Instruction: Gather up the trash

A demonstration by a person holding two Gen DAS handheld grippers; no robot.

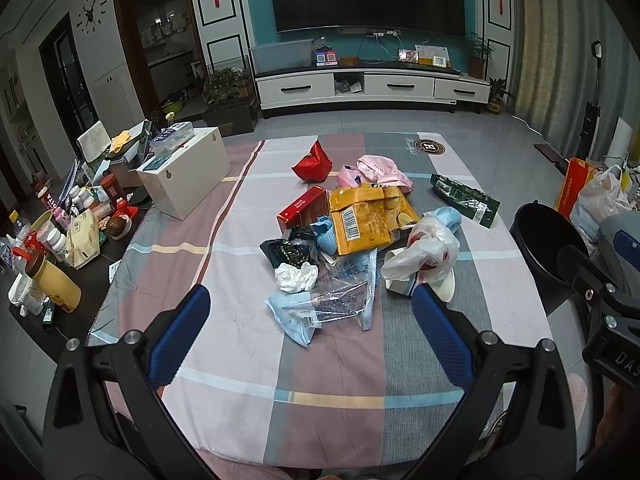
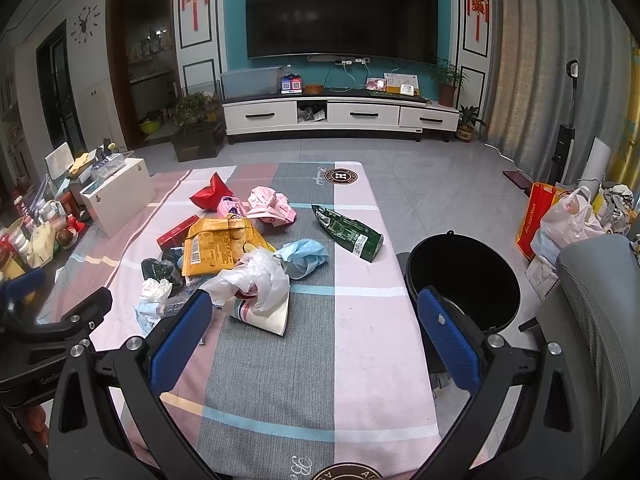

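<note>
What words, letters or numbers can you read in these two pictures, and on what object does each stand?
"H": round emblem on the tablecloth.
"DAS", cut off: right gripper body.
"GenRo", cut off: left gripper body.
Orange shopping bag: lettering too blurred.
Yellow snack packet, green packet, red box: print too small.

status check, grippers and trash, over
Left gripper open, empty. Right gripper open, empty. Trash pile untouched on table; black bin at right edge. Nothing in the way.
</note>
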